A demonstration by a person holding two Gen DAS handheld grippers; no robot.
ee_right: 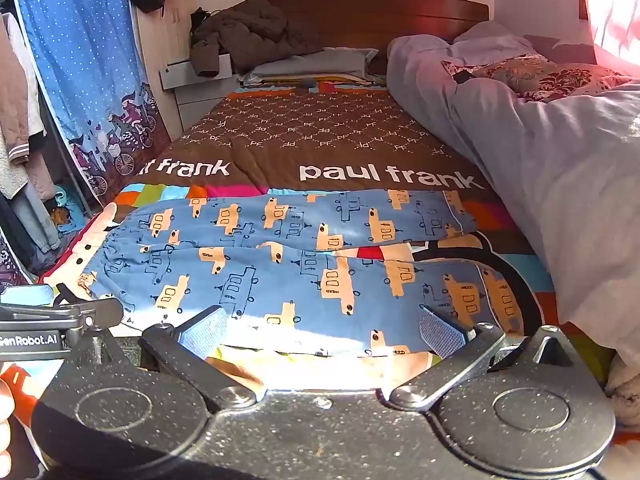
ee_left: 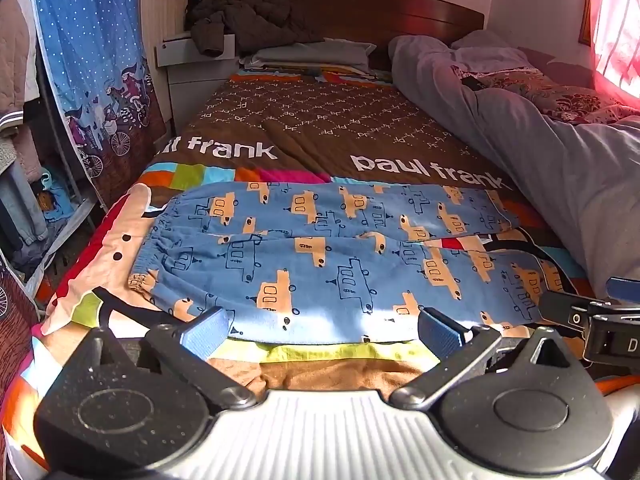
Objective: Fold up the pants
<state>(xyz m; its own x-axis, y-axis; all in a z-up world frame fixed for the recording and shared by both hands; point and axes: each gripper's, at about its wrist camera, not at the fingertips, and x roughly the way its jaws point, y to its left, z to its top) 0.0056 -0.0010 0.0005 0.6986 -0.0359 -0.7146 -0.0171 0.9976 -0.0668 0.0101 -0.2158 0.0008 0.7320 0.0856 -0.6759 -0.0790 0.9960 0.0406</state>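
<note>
The bed (ee_left: 312, 128) fills both views, covered by a brown and multicoloured printed quilt (ee_right: 320, 136), with a grey duvet (ee_left: 560, 152) heaped along its right side and a dark jacket (ee_left: 240, 12) bunched at the headboard. Across the near end of the quilt the pants (ee_left: 320, 256) lie spread flat and sideways: blue fabric printed with orange cars, the gathered elastic waistband (ee_left: 156, 252) toward the left, the two legs running off to the right and parting slightly near the cuffs. The cloth looks soft, light and limp, likely a fleecy pyjama weave, so it should drape and sag from any lifted point rather than hold a shape, and probably cling a little to the quilt. Sensible holds appear to be the near edge of the waistband and the near leg's cuff, pinching through both layers to carry one leg over the other. The left gripper (ee_left: 324, 330) and the right gripper (ee_right: 324, 332) hover just before the pants' near edge, angled downward, each with its blue fingers (ee_left: 206, 332) spread wide and nothing between them.
</note>
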